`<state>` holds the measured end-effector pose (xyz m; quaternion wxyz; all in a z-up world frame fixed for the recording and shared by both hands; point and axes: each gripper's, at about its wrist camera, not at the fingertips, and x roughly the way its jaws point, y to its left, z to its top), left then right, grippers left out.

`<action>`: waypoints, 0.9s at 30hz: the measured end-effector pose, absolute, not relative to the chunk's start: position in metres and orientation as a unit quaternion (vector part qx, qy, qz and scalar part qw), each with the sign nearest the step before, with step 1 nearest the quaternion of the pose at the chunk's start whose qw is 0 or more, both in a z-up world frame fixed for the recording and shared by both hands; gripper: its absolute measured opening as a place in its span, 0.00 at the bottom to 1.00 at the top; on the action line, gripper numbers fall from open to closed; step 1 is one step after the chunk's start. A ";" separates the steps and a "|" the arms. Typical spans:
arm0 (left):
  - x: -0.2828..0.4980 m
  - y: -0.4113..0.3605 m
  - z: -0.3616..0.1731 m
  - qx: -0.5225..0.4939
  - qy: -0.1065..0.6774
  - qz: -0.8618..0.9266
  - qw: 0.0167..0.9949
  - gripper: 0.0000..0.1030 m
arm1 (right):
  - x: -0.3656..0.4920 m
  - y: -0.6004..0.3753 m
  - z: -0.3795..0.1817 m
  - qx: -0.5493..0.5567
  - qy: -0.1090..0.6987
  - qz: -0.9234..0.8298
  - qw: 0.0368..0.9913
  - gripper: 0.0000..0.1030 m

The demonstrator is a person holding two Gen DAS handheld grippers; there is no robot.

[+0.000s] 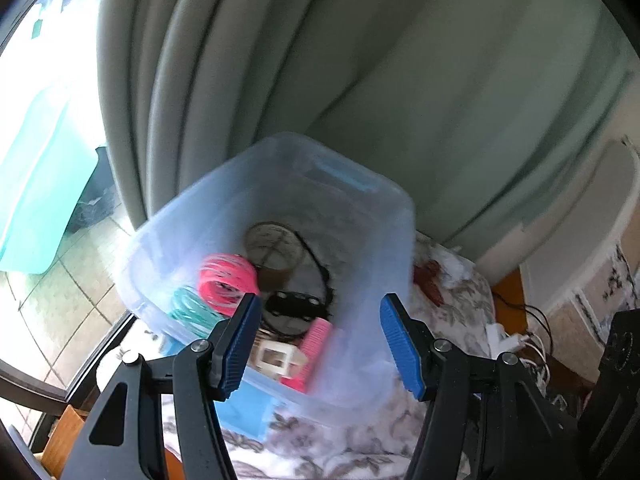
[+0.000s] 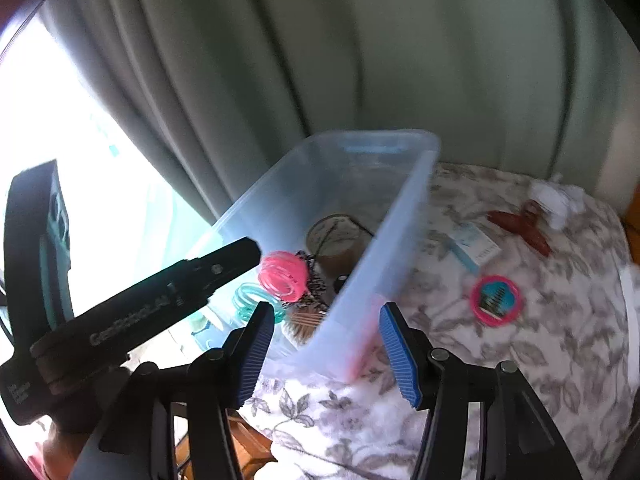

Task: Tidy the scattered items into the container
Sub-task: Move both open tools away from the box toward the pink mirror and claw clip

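From my left wrist, my left gripper (image 1: 318,344) hangs wide open and empty just above the near rim of the translucent blue plastic tub (image 1: 400,216), which stands on the floral cloth-covered worktop (image 1: 360,448). Inside it I see a coiled pink plastic hair tie (image 1: 226,282), a teal coil (image 1: 192,312), a brown tape roll (image 1: 274,252), a pink comb (image 1: 312,344) and a white buckle-like piece (image 1: 276,360).

From my right wrist, my right gripper (image 2: 326,350) is likewise spread wide, holding nothing, near the tub's corner. Well right of the tub on the worktop lie a dark red claw hair clip (image 2: 524,226), a small pale blue-and-white box (image 2: 476,250) and a round pink-rimmed case (image 2: 496,300). All three look light. I judge the clip rigid but slippery, so I'd pinch its hinge. The flat case offers only its rim; the box takes a squeeze across its narrow sides.
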<state>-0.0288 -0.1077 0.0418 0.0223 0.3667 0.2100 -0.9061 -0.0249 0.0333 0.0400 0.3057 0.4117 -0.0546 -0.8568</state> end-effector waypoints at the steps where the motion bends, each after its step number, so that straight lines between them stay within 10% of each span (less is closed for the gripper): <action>1: -0.028 -0.101 0.044 0.368 0.208 -0.906 0.016 0.61 | -0.025 0.038 0.041 0.410 -0.061 -0.857 0.306 0.57; 27: -0.046 0.067 0.054 0.385 0.087 -0.914 -0.095 0.61 | -0.041 0.240 0.024 0.384 -0.218 -0.872 0.212 0.60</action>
